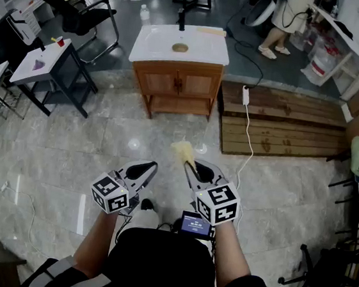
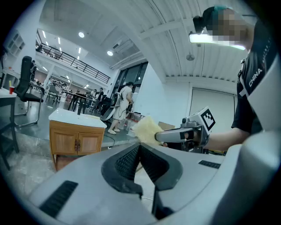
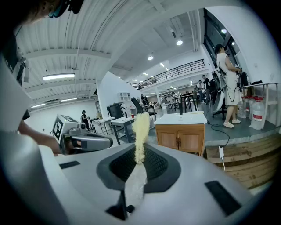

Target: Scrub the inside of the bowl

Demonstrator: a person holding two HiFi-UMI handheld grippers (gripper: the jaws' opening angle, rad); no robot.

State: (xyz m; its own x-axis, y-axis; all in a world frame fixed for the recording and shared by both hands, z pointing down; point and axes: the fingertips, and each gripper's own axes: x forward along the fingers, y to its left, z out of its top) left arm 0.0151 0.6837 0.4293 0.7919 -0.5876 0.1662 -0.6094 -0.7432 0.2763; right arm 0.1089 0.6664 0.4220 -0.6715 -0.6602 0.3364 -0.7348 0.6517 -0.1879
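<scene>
A washstand with a white top and wooden doors stands a few steps ahead of me; a small brownish round thing, seemingly the bowl, lies in its basin. My right gripper is shut on a yellow sponge, which sticks up from between the jaws. To its left my left gripper is shut with nothing in it, its pads pressed together. Both are held at waist height over the marble floor, far from the washstand. The left gripper view shows the right gripper with its sponge.
A black faucet and a bottle stand at the washstand's back. A wooden platform with a power strip lies to its right. A grey side table and black chair are at left. A person stands behind.
</scene>
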